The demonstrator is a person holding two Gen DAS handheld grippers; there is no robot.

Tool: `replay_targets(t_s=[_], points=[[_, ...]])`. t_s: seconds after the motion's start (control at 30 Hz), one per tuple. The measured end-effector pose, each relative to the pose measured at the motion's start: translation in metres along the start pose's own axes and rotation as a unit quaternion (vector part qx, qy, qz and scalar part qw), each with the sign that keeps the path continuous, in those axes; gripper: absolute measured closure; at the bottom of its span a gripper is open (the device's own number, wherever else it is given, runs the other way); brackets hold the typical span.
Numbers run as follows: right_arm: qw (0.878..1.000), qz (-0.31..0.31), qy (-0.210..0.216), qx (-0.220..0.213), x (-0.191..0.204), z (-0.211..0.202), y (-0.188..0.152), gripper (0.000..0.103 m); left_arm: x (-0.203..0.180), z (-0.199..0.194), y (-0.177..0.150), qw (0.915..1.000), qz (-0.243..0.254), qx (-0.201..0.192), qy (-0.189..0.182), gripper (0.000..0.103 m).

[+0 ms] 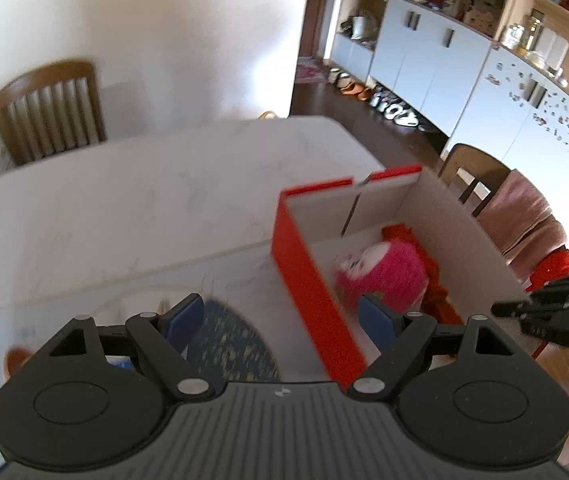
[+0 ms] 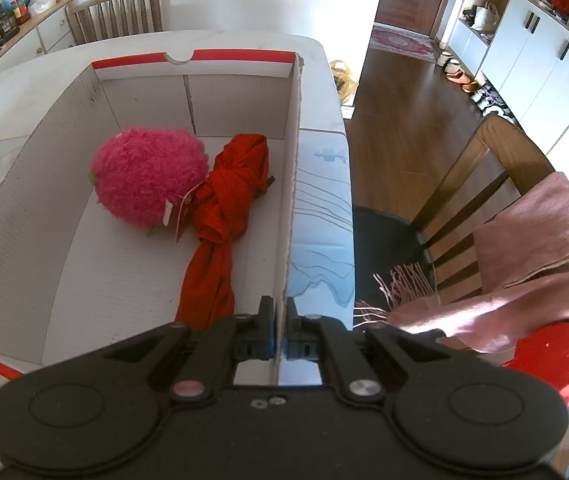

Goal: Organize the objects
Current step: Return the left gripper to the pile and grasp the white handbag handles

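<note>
Two grippers in my views: my right gripper (image 2: pixel 279 336) is clamped on the near right wall of the box (image 2: pixel 293 184), and my left gripper (image 1: pixel 284 316) hangs wide and empty over its red left edge. Inside lie a pink plush (image 2: pixel 148 178) and a red cloth (image 2: pixel 228 208), touching. Bare table (image 1: pixel 124 208) spreads leftward.

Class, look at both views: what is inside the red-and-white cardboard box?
Inside the box lie a fluffy pink plush toy and a knotted red cloth, touching. The floor beneath them and the near corner behind the right gripper are hidden.
</note>
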State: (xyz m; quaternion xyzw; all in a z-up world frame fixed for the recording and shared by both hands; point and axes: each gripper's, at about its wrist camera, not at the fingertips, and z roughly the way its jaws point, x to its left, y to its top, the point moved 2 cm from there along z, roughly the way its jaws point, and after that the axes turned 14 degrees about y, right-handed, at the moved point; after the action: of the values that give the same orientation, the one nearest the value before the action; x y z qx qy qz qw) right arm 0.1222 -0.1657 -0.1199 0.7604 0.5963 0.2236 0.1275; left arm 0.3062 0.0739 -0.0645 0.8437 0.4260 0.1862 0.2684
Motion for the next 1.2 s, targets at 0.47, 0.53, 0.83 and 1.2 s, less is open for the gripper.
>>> replay_targets(t_s=[0.47, 0.53, 0.83, 1.2], points=[[1.000, 0.001, -0.006, 0.002, 0.003, 0.001, 0.001, 0.100, 0.004, 0.032, -0.091, 0.9980, -0.012, 0.062, 0.006, 0.019], [1.000, -0.002, -0.005, 0.003, 0.004, 0.001, 0.001, 0.100, 0.000, 0.039, -0.100, 0.9976, -0.001, 0.068, 0.010, 0.019], [1.000, -0.003, -0.007, 0.005, 0.005, 0.001, 0.001, 0.099, -0.002, 0.070, -0.122, 0.9949, -0.001, 0.098, 0.020, 0.019], [1.000, -0.001, -0.007, 0.005, 0.005, 0.002, 0.001, 0.099, -0.021, 0.084, -0.122, 0.9941, 0.036, 0.091, 0.048, 0.018]])
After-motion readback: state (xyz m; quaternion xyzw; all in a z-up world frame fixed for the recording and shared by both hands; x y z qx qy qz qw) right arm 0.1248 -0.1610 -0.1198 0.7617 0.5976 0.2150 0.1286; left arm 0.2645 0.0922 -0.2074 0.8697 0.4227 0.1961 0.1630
